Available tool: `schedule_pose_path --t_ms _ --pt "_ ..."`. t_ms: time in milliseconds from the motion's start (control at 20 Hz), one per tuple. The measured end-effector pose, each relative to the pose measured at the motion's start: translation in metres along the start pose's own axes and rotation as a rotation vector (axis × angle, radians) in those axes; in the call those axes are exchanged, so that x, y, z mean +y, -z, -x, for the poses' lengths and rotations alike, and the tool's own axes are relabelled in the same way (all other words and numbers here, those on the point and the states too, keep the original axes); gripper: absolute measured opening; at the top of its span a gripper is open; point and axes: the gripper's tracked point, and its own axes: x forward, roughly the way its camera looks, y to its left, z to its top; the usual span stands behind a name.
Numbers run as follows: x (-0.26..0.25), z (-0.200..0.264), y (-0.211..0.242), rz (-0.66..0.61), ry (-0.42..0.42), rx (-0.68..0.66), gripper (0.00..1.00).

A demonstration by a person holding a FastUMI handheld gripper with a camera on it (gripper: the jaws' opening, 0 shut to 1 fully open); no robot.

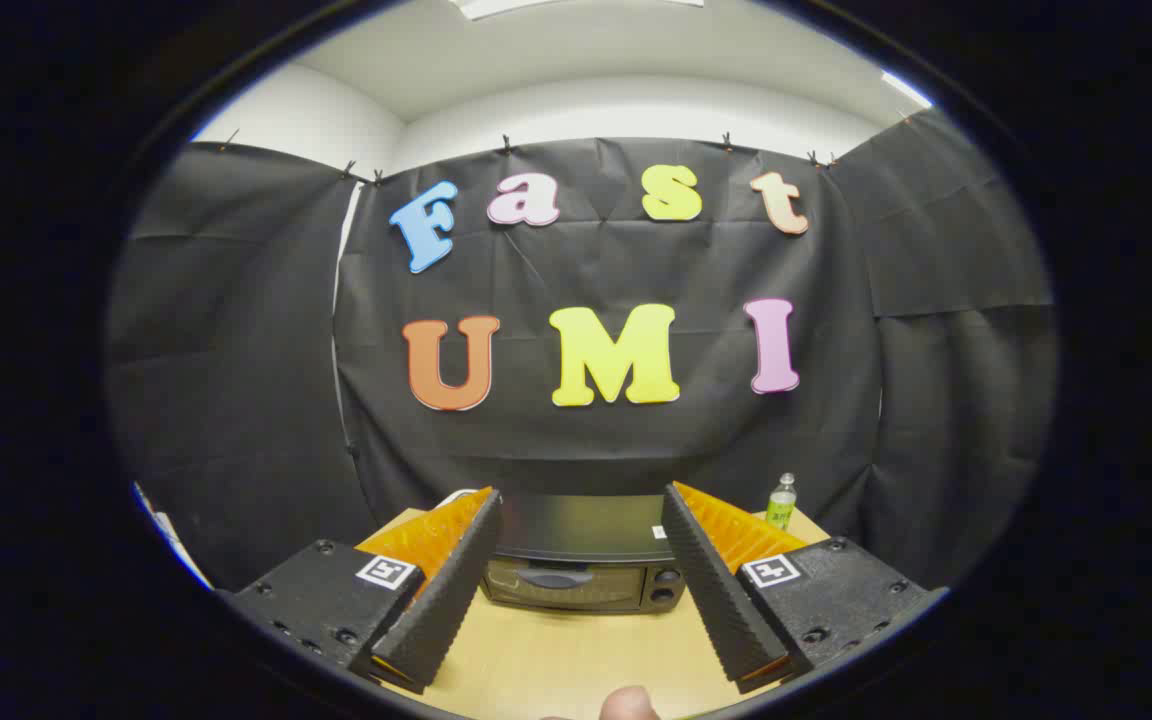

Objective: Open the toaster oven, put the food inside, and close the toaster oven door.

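A dark toaster oven (581, 565) stands on the wooden table (556, 655) beyond my fingers, against the booth's black cloth wall. Its door is closed, with a handle across the upper part of the door (554, 579) and two knobs (671, 585) at the right. My gripper (581, 525) is open, its two fingers spread wide to either side of the oven with nothing between them. A rounded pale object (631, 703) shows at the near edge of the table; I cannot tell whether it is the food.
A small green-labelled bottle (782, 502) stands on the table to the right of the oven, behind my right finger. Bare wooden tabletop lies between my fingers and the oven front. Black cloth closes the booth on three sides.
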Motion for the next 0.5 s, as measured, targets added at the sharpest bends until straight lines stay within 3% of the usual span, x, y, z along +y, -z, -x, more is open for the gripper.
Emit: schedule_pose_path --t_ms 500 --pt "-0.0101 -0.0079 0.0028 -0.020 0.020 0.012 1.00"
